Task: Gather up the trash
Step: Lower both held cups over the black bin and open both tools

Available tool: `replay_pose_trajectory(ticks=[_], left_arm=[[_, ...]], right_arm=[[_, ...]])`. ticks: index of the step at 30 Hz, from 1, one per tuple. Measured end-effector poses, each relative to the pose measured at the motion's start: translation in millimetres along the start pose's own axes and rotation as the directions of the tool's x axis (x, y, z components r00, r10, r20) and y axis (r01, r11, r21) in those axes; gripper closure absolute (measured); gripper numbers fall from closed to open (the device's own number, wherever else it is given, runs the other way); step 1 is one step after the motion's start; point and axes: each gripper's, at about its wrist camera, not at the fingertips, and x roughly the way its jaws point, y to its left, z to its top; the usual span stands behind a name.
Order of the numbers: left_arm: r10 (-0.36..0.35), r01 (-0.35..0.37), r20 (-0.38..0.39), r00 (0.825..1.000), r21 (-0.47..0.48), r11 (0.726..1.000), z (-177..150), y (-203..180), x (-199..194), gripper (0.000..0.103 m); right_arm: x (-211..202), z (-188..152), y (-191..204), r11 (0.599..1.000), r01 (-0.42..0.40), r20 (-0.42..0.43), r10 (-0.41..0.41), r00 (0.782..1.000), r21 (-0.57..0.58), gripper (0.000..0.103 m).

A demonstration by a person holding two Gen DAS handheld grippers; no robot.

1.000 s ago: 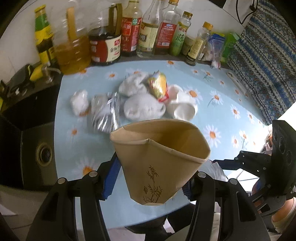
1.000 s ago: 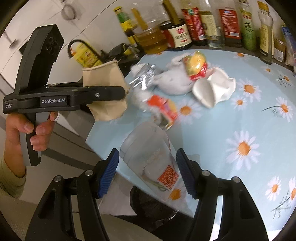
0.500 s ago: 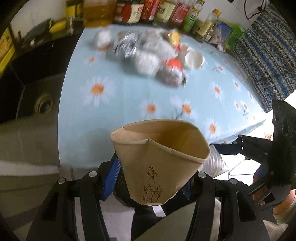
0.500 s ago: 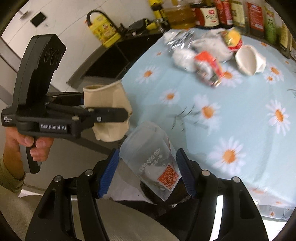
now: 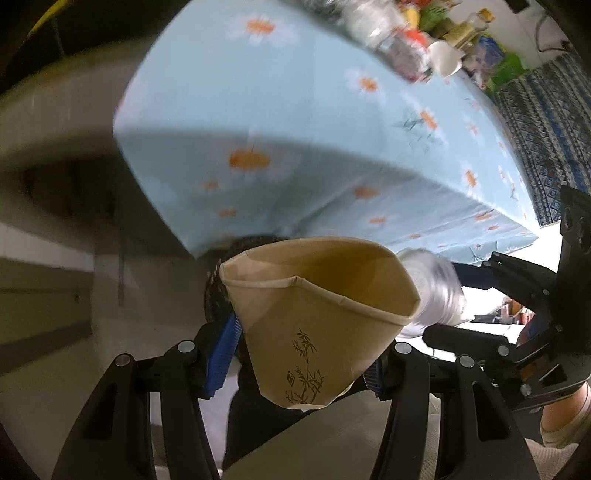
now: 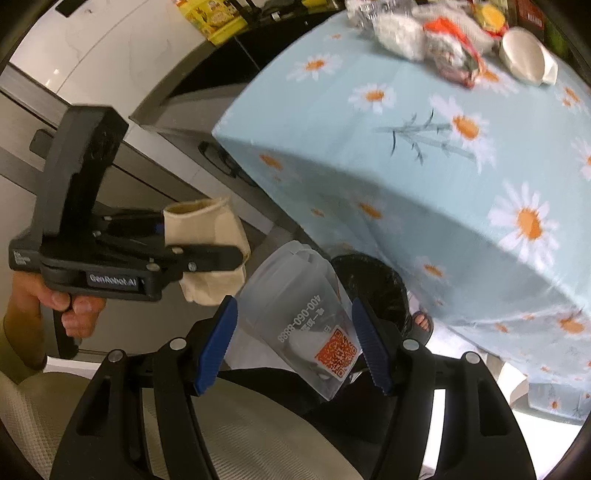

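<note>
My left gripper is shut on a crushed brown paper cup with a bamboo print, held below the table's front edge. It also shows in the right wrist view. My right gripper is shut on a clear plastic cup with an orange QR label, seen blurred in the left wrist view. Both cups hang just above a black-lined trash bin on the floor under the table; the bin is mostly hidden behind the paper cup.
The table with the daisy-print blue cloth overhangs the bin. More trash lies at its far side: crumpled white tissues, a red wrapper, a squashed white cup. Grey cabinets stand left. A sandalled foot is beside the bin.
Both grippers have dropped from table height to below the table edge, carrying their cups toward the bin. The table top has moved up and away in both views.
</note>
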Motion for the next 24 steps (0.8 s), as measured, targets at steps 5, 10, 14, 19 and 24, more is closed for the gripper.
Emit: replay_pose_trajectory(ticks=[5, 10, 14, 19, 24], left_arm=[[-0.014, 0.012, -0.051, 0.999, -0.05, 0.999, -14.3, 13.8, 24.4, 0.048], [-0.025, 0.02, -0.082, 0.996, -0.059, 0.998, -20.4, 14.8, 41.0, 0.047], [-0.032, 0.024, -0.107, 0.994, -0.075, 0.997, -22.2, 14.4, 50.8, 0.047], [-0.047, 0.038, -0.106, 0.993, -0.086, 0.996, -22.7, 16.4, 52.0, 0.046], [-0.022, 0.008, -0.147, 0.989, -0.096, 0.995, -22.9, 18.7, 60.5, 0.031]], right_arm=[[15.9, -3.7, -3.2, 1.0, 0.007, -0.028, -0.007, 1.0, 0.015, 0.039], [24.6, -8.3, -13.7, 0.999, 0.009, -0.045, -0.008, 0.999, 0.038, 0.039], [23.9, -6.6, -20.7, 0.998, 0.012, -0.037, -0.01, 0.999, 0.061, 0.039], [18.5, -6.5, -30.4, 0.995, 0.008, -0.036, -0.004, 0.999, 0.099, 0.038], [14.9, -1.3, -40.9, 0.988, -0.013, -0.035, 0.018, 0.999, 0.152, 0.022]])
